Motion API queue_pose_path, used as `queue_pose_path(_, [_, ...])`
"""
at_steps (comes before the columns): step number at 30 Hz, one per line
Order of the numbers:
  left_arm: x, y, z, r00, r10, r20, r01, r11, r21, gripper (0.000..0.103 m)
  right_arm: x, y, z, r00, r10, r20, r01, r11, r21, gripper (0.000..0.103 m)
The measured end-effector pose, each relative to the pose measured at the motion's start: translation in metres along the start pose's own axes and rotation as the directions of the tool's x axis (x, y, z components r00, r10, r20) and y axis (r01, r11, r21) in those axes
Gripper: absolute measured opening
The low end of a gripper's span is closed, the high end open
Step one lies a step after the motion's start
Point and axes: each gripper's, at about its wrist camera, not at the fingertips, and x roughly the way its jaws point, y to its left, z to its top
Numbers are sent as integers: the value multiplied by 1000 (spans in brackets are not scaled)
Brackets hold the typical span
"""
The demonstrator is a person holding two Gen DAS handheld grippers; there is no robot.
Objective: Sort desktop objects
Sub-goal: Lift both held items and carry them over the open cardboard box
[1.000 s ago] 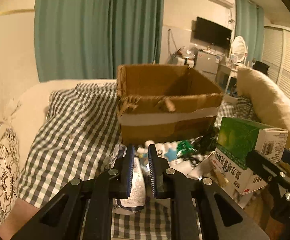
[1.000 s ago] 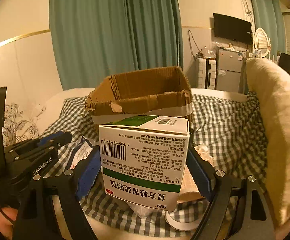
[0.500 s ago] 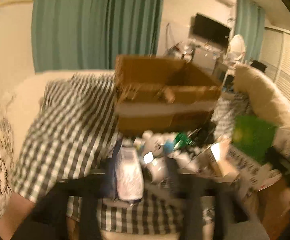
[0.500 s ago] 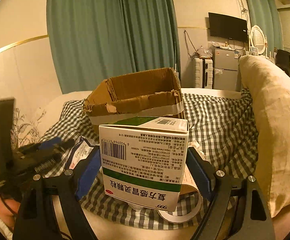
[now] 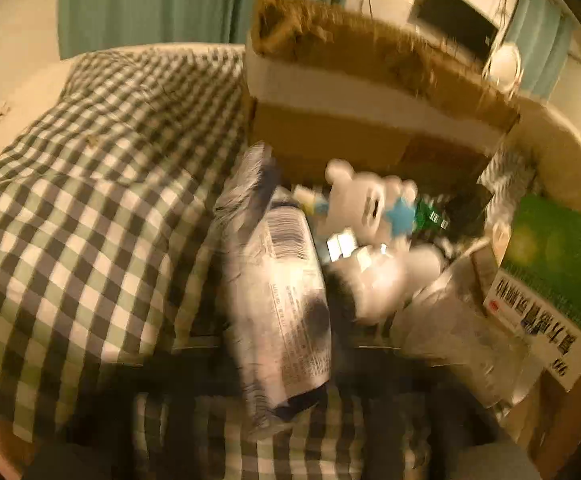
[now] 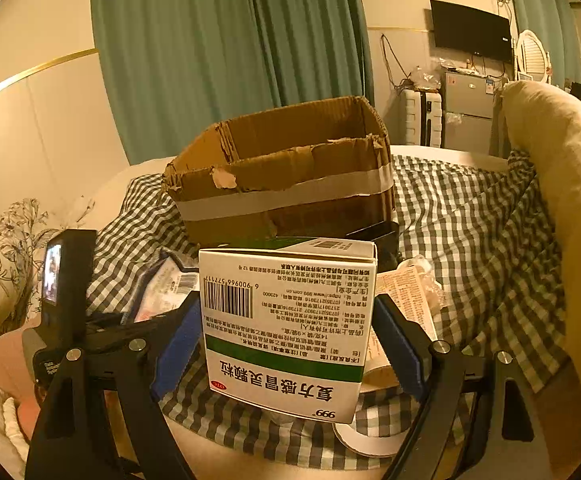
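Observation:
My right gripper (image 6: 286, 320) is shut on a green and white medicine box (image 6: 286, 340), held above the checked cloth; the same box shows at the right edge (image 5: 550, 272) of the left wrist view. An open cardboard box (image 6: 282, 184) (image 5: 370, 120) stands behind it. My left gripper (image 5: 282, 352) is a dark blur, pointing down, its jaws closing with a white printed packet (image 5: 282, 300) between them. Blur hides whether the pads touch the packet. In the right wrist view that packet (image 6: 166, 288) lies left of the medicine box.
A white toy with a blue star (image 5: 370, 204) and small clutter lie between the packet and the cardboard box. A printed leaflet (image 6: 406, 292) and a tape roll (image 6: 370, 440) sit under the medicine box. A tan cushion (image 6: 562, 200) borders the right. Checked cloth (image 5: 90, 220) covers the surface.
My left gripper dropped and tilted down onto the white packet, which now fills its view; its fingers went from shut to spread around the packet. The right gripper sank slightly with the box.

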Motion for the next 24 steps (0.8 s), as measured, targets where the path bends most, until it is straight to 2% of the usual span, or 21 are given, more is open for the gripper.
queue_pose_path(2, [-7,-4,-2,1000,10,22,-11,1000,23,22,1,1,0,1000,-3,-9,3,1000,-6,84])
queue_pose_path(7, [-44,-3,-3,993,-15,115,14,1000,4,22,-12,5,5,1000,-1,23,1,1000,-12,83])
queue_pose_path(12, [-89,-10,9,975,-57,213,54,998,19,22,-39,11,21,996,15,86,-13,1000,-27,83])
queue_pose_path(19, [-131,-33,46,951,-124,283,112,992,57,22,-72,13,66,981,60,183,-52,997,-52,83])
queue_pose_path(21, [-139,-43,62,941,-136,309,114,990,88,22,-71,12,84,975,81,205,-70,996,-57,83])
queue_pose_path(24, [-136,-53,88,937,-135,323,102,988,115,22,-59,11,111,969,88,229,-74,995,-69,83])
